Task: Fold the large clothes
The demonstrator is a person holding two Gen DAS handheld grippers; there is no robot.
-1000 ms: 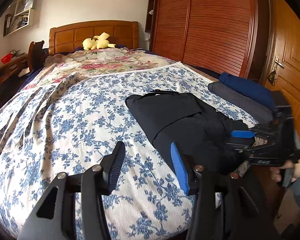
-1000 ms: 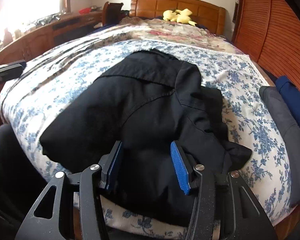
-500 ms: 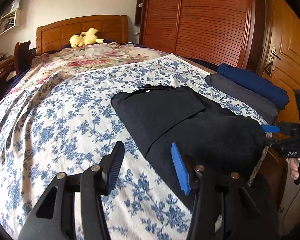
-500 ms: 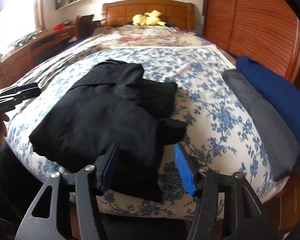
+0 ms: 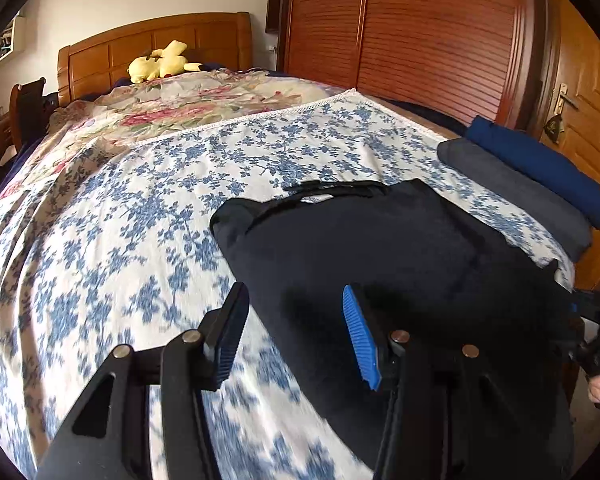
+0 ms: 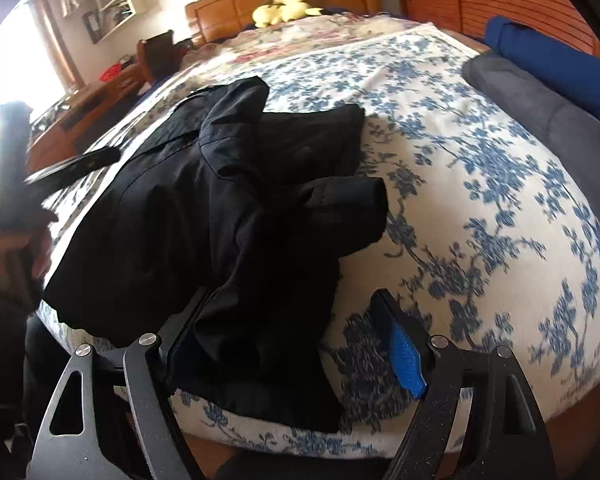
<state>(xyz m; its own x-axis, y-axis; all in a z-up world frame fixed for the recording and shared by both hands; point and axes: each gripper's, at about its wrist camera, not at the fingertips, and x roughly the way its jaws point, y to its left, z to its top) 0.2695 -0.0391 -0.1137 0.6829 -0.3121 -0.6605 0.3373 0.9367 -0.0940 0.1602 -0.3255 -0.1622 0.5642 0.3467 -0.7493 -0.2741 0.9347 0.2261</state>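
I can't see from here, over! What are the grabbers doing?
Left gripper open, empty. Right gripper opening over crumpled black cloth garment, unheld. Folded grey and blue clothes aside, nothing blocking.

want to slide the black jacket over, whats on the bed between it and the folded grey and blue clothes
Only bare blue-flowered bedspread lies between the black jacket and the folded grey garment with the blue one behind it. The right wrist view shows this best.

My left gripper (image 5: 296, 332) is black — blue ribbed pads, silver screws. The right gripper (image 6: 296, 344) matches it. White lettering marks its body.
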